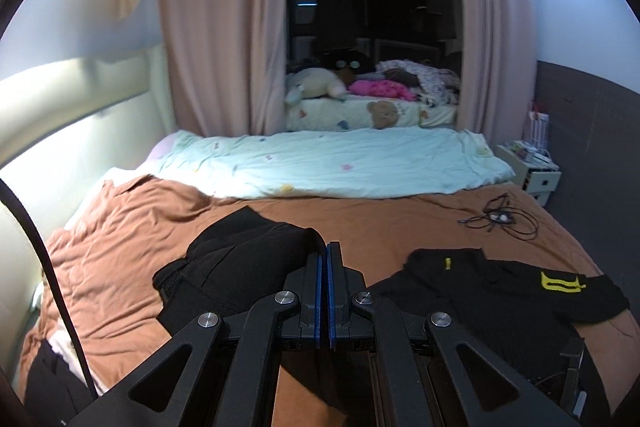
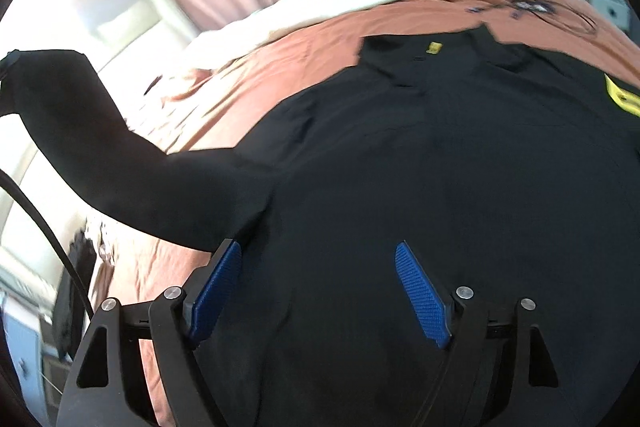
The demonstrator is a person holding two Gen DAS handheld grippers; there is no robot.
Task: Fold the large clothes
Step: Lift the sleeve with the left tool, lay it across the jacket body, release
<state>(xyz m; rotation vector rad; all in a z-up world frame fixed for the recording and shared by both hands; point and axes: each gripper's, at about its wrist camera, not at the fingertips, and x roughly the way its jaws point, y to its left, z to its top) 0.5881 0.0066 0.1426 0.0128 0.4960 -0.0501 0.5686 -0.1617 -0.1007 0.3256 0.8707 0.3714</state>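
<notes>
Currently we are mid-fold on one black shirt (image 2: 420, 155), spread collar-away on the brown bedcover (image 1: 132, 227). Our left gripper (image 1: 324, 251) has its blue pads pressed together on a pinch of black cloth; from the right wrist view that cloth reads as the shirt's sleeve (image 2: 96, 147), lifted clear of the bed and stretched off to the left. Our right gripper (image 2: 320, 267) hovers just over the shirt's lower body, jaws spread wide, nothing between them, pads not pressing on fabric. Judged step: carrying the sleeve across the body for the first fold. Next move likely calls for laying the sleeve flat over the torso without dragging the body along, the right claw pinning or smoothing the cloth as needed. Count: one shirt in work, with two yellow marks visible, a small tag near the collar (image 2: 434, 47) and a patch on the far sleeve (image 1: 562, 282); two grippers; one pale quilt (image 1: 320, 163) behind; one tangle of black cable (image 1: 500, 217) on the cover; some further dark cloth at the left bed edge, unclear.
</notes>
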